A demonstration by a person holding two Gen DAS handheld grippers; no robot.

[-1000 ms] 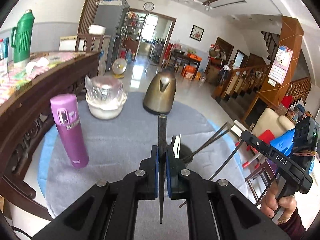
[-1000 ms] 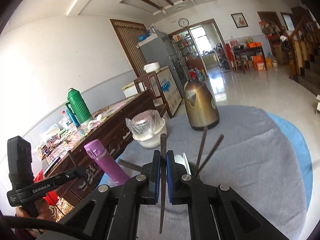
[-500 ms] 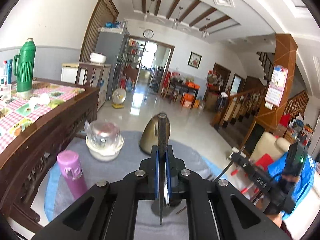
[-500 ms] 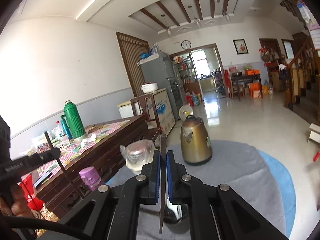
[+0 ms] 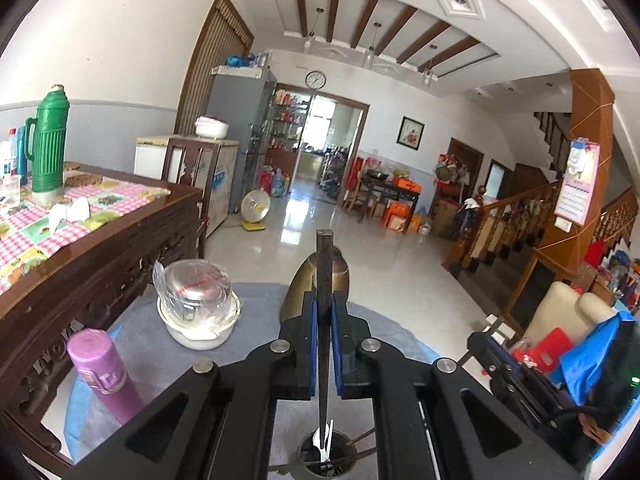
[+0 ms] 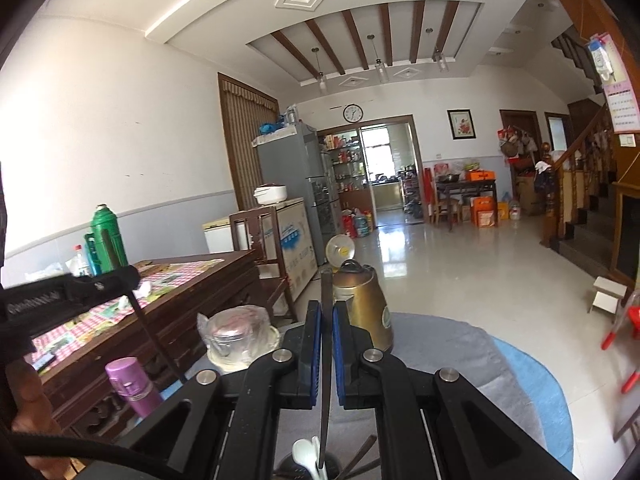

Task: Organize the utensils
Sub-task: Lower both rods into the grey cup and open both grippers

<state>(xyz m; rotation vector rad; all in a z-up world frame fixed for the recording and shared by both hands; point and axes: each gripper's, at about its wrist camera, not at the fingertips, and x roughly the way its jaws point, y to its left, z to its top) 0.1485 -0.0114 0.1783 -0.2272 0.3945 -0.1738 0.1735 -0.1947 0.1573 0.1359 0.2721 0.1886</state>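
Chopstick (image 5: 323,264) in the left gripper (image 5: 324,312): we are pinching it upright between the blue pads (image 5: 313,344), its lower tip hanging right over the holder (image 5: 325,456). The right gripper (image 6: 326,316) is clamping a second chopstick (image 6: 326,300) the same way, tip pointing down into the holder (image 6: 308,468) beside the white spoon (image 6: 303,454). More sticks are already leaning inside the holder. The kettle (image 6: 366,308) is standing just behind the holder; the bowl (image 5: 198,320) and purple bottle (image 5: 105,376) are sitting left of it. We are judging the chopsticks light, stiff, thin and smooth, likely to pivot or slip. We are holding mid-shaft, which seems right for lowering them straight.
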